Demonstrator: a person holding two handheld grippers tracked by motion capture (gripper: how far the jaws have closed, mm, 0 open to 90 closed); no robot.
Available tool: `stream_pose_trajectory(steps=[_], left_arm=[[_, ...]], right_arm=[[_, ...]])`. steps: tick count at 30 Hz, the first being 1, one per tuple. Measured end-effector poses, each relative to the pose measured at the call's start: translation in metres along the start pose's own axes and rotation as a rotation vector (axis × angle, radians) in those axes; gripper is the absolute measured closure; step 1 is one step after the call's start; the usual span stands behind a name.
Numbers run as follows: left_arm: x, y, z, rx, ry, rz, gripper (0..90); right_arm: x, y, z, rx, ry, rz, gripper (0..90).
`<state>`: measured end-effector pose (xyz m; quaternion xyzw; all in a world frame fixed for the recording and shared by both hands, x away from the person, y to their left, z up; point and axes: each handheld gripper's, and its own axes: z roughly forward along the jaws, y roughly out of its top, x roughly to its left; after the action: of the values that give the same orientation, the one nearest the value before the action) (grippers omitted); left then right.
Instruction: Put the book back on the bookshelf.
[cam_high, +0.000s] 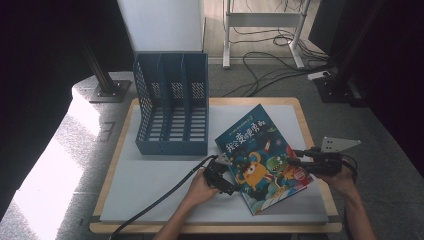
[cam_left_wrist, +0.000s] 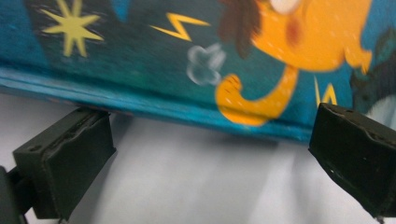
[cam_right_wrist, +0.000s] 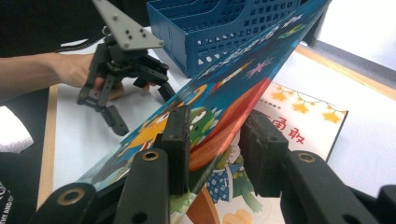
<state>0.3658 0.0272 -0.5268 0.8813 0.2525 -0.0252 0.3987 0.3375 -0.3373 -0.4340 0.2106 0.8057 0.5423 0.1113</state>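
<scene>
A colourful picture book (cam_high: 260, 155) lies slanted on the white mat (cam_high: 150, 185), right of centre. My right gripper (cam_high: 299, 161) comes in from the book's right edge. In the right gripper view the front cover (cam_right_wrist: 233, 84) is lifted off the inner page (cam_right_wrist: 299, 121), and the right gripper (cam_right_wrist: 219, 140) is shut on it. My left gripper (cam_high: 225, 176) sits at the book's left edge, held by a hand. Its jaws stand wide open on the mat, just short of the book's edge (cam_left_wrist: 187, 112), with nothing between the left gripper's (cam_left_wrist: 210, 135) fingers.
A blue three-slot file holder (cam_high: 172, 110) stands at the back left of the mat, just behind the book, and shows as the blue holder (cam_right_wrist: 210, 28) in the right gripper view. The wooden table rim (cam_high: 111, 170) frames the mat. Cables (cam_high: 270, 70) lie on the floor beyond.
</scene>
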Motion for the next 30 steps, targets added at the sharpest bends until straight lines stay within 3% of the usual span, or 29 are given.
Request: stream_pose_trajectory(steps=[5, 12, 18, 19, 26, 30], left_arm=[[0.006, 0.003, -0.001, -0.03, -0.008, -0.028, 0.0], [0.004, 0.006, -0.002, -0.106, -0.018, -0.02, 0.0], [0.002, 0.012, -0.006, -0.138, -0.032, -0.007, 0.0], [0.0, 0.015, -0.01, -0.147, -0.037, -0.004, 0.0], [-0.005, 0.026, -0.019, -0.187, -0.063, 0.0, 0.0], [-0.008, 0.033, -0.024, -0.174, -0.064, 0.013, 0.0]], right_arm=[[0.0, -0.001, -0.002, 0.0, 0.006, 0.006, 62.9], [-0.007, -0.006, -0.01, 0.035, 0.022, 0.066, 63.0], [-0.013, -0.015, -0.016, 0.074, 0.025, 0.137, 63.3], [-0.016, -0.019, -0.017, 0.092, 0.021, 0.162, 63.0], [-0.019, -0.032, -0.018, 0.165, -0.033, 0.218, 60.0], [-0.02, -0.037, -0.018, 0.186, -0.057, 0.242, 59.3]])
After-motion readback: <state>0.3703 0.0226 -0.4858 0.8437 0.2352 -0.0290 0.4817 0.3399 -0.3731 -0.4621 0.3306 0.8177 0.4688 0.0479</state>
